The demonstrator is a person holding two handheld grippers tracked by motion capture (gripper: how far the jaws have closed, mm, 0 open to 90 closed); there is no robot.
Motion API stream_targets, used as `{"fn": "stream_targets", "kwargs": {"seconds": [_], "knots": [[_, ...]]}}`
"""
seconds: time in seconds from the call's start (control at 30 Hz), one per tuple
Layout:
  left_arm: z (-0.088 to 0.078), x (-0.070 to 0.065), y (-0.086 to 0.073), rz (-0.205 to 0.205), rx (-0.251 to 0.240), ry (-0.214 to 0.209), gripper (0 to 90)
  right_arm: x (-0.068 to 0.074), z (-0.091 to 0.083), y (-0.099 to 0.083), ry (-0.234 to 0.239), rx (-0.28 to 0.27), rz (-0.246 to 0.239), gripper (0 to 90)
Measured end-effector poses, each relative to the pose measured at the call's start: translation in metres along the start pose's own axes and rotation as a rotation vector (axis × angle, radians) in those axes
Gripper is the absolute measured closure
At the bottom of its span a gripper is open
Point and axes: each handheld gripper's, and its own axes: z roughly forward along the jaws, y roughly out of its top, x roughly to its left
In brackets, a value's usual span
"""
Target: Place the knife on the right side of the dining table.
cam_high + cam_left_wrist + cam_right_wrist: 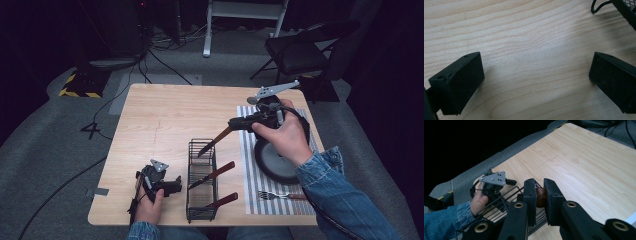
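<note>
With a knife clamped by its wooden handle in the right gripper above the far end of the wire basket, and the left gripper left slack on the tabletop, the blade could easily get snagged on the mesh if it's tilted.

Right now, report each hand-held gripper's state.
Left hand-held gripper: open, holding nothing.
Right hand-held gripper: closed on a knife's wooden handle.
</note>
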Motion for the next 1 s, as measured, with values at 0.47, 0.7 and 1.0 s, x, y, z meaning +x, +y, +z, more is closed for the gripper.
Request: {"fn": "stream_targets", "kwargs": {"seconds": [0.47,0.7,1.0], "knots": [[0.001,0.000,0.001,-0.001,-0.003,-0.003,0.0,-0.012,-0.066,0.010,-0.024,-0.097,0.037,81.2],[0.000,0.003,0.000,0.024,-0.002,-0.019,0.0,-0.027,-0.091,0.014,-0.092,-0.120,0.052,81.2],[0.000,0.004,0.000,0.026,0.000,-0.021,0.0,-0.053,-0.098,0.013,-0.159,-0.133,0.081,81.1]]}}
